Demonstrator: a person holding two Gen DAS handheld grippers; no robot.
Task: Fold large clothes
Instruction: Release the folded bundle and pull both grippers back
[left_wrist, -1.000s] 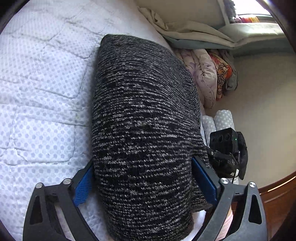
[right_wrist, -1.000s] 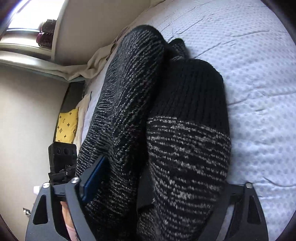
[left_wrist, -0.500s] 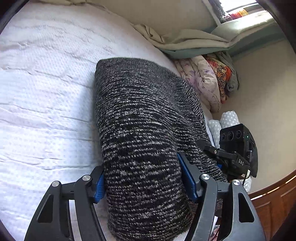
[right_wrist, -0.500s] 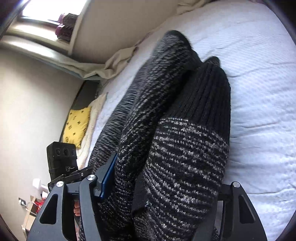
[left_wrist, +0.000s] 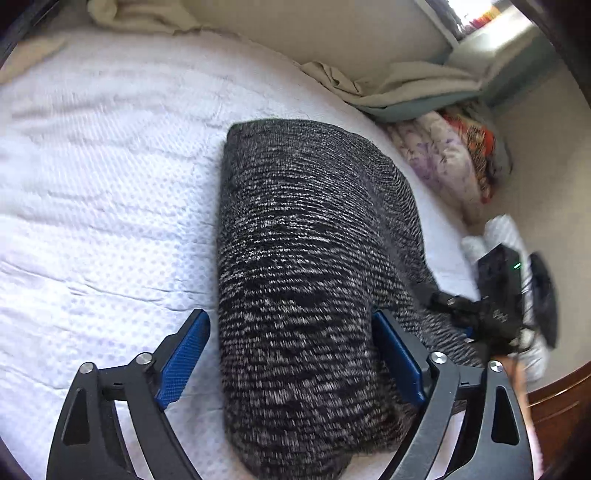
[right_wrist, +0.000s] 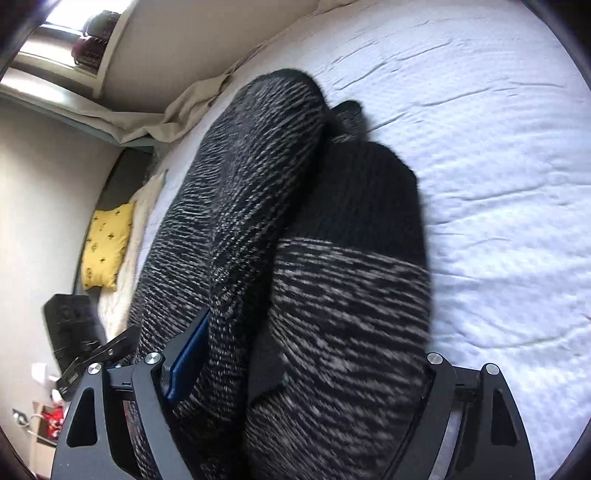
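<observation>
A folded black-and-grey knit sweater (left_wrist: 295, 258) lies as a thick bundle on the white quilted bed (left_wrist: 92, 184). My left gripper (left_wrist: 290, 317) straddles its near end with jaws opening. The left blue pad (left_wrist: 184, 354) stands clear of the knit, and the right one rests against it. In the right wrist view the sweater (right_wrist: 332, 295) shows a rolled fold and a black ribbed cuff. My right gripper (right_wrist: 317, 332) straddles that end, its jaws opening too. Its left pad (right_wrist: 188, 354) lies along the knit; the right finger is hidden behind the fabric.
A beige blanket (left_wrist: 388, 85) and a floral bedding pile (left_wrist: 454, 166) lie beyond the bed's far right edge. A wooden bed frame (left_wrist: 554, 398) runs at the lower right. A yellow pillow (right_wrist: 107, 243) sits at the left by the wall. White bed (right_wrist: 498, 184) stretches right of the sweater.
Both grippers narrowed onto the sweater half a second ago and have widened again. The left gripper has risen and tilted, so more bed shows beyond the bundle.
</observation>
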